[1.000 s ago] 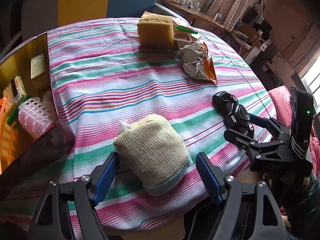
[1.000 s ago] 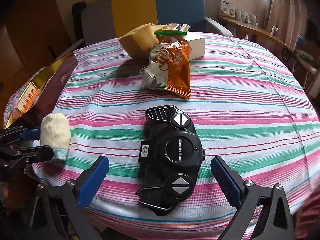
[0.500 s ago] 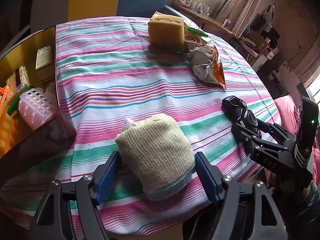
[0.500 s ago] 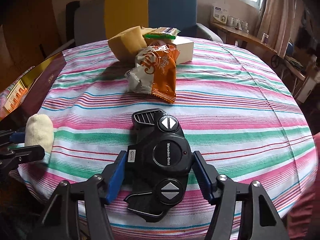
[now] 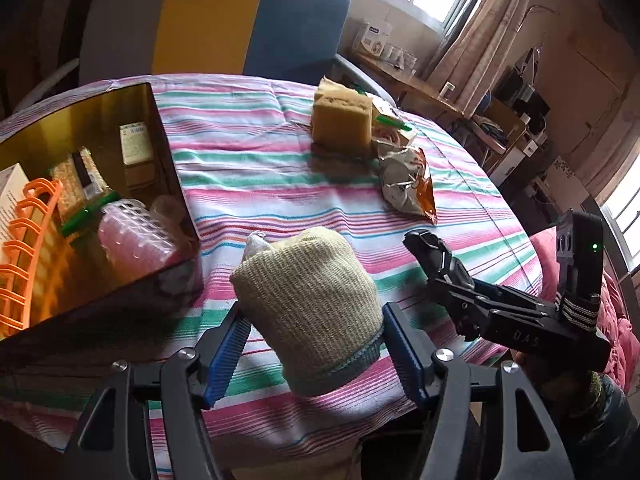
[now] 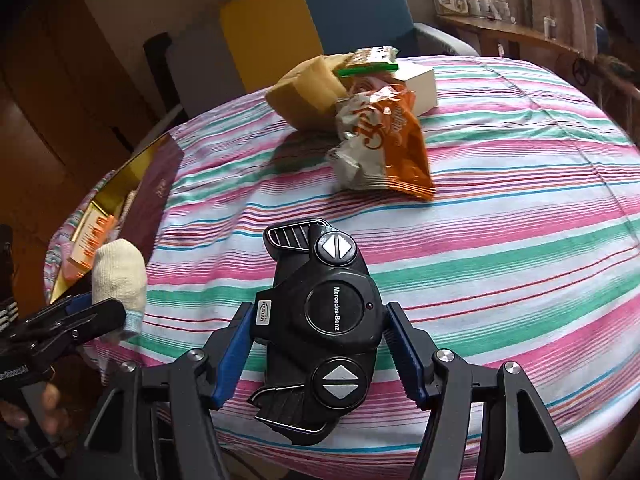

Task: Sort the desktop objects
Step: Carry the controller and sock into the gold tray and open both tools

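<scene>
**Knit bundle and black remote both clamped at the near table edge**

Cream ribbed knit, rolled into a bundle (image 5: 316,308), sits between the blue pads of the left gripper (image 5: 316,344). Jaws are closing; both pads touch its sides and the fabric bulges above them. Bundle is at the near edge of the striped tablecloth (image 5: 248,160), just beside the corner of the gold-lined box (image 5: 168,184). From the right wrist view it looks raised off the cloth, but contact underneath can't be confirmed.

Right gripper (image 6: 320,356) is clamped on the black remote (image 6: 320,320), pads pressed on both flanks at mid-body. Remote carries a round Mercedes-Benz badge and two arrow buttons, long axis pointing away from the camera, near the front edge of the table. Whether it rests on the cloth can't be told.

Box holds an orange plastic rack (image 5: 28,248), a pink ridged container (image 5: 132,240) and small packs.

Far side of the table: yellow sponge (image 5: 340,120), orange snack bag (image 6: 384,148) leaning against it, white carton (image 6: 416,84) behind, a green-edged packet (image 6: 368,62) on top. Well apart from both grippers.
</scene>
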Action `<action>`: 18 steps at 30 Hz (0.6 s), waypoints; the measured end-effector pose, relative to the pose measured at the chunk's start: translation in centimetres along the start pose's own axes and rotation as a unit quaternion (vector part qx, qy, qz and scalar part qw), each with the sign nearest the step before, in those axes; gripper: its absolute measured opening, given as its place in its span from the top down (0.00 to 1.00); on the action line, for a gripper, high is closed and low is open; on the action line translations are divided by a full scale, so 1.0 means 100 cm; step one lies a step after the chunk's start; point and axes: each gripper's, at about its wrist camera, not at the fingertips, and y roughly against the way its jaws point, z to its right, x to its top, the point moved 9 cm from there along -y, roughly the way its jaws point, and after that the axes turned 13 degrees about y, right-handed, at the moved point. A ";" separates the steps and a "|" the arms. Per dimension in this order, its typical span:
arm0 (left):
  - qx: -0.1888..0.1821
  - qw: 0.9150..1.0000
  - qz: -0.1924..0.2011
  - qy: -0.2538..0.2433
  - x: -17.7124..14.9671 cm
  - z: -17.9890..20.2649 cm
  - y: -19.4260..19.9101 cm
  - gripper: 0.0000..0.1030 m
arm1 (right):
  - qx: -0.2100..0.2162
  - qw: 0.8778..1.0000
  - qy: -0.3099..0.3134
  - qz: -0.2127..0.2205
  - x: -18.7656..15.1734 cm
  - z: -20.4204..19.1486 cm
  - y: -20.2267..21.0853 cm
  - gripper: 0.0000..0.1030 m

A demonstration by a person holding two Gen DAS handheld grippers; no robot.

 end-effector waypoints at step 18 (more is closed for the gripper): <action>0.129 0.978 0.137 0.094 0.139 -0.155 0.078 0.34 | 0.122 0.977 0.172 0.027 0.145 -0.208 -0.065 0.37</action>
